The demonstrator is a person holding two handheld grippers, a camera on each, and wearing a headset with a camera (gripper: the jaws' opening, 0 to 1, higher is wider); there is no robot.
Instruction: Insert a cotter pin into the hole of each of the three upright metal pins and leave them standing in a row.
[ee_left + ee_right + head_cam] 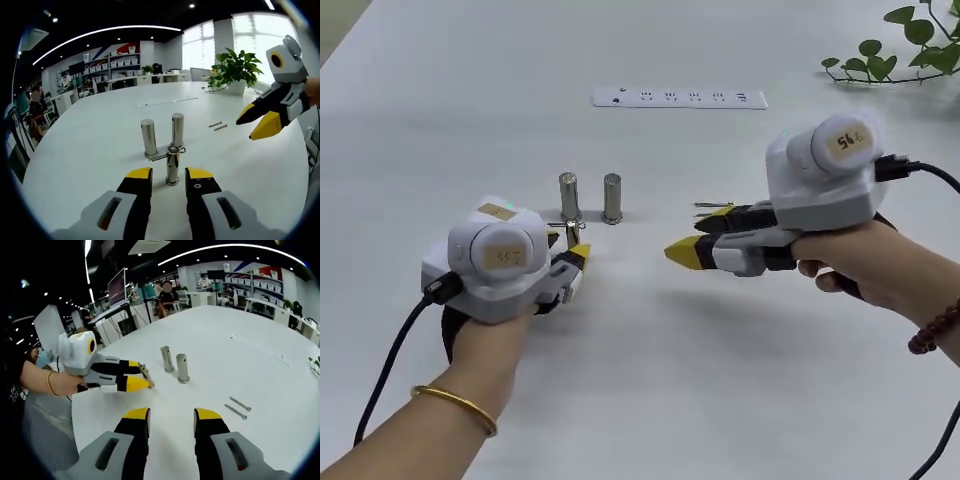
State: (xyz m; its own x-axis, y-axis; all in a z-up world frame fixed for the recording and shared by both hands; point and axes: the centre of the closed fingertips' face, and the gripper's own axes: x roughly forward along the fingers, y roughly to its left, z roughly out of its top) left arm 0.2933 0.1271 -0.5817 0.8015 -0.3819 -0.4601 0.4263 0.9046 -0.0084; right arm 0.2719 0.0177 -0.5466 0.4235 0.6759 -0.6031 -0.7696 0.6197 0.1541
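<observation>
On the white table [650, 390], the left gripper [567, 246] is sitting low at the near-left side of the fitted metal pin [172, 167]. Its yellow-tipped jaws are standing narrowly apart on either side of that pin, and the left gripper view is showing a strip of table between each jaw and the pin, so they are flanking it and not clamping it. The hand behind this gripper is wearing a gold bangle [455, 405]. The fitted metal pin is standing upright on the table, with a cotter pin [159, 157] passing crosswise through the hole near its top and the looped end sticking out on the right. Just beyond the fitted metal pin, on the side away from the person, two bare metal pins are standing upright close together: one [569, 197] almost straight behind it, the other [612, 198] behind it and a little to the right. Much farther beyond the fitted metal pin, a white power strip [680, 97] is lying flat. To the right of the fitted metal pin, well apart from it, two loose cotter pins [240, 403] are lying side by side on the table. Farther right again, the right gripper [700, 232] is hovering above the table and pointing back toward the fitted metal pin, its jaws gaping wide and holding nothing. Far to the right and beyond the fitted metal pin, a leafy plant [910, 45] is trailing over the table.
</observation>
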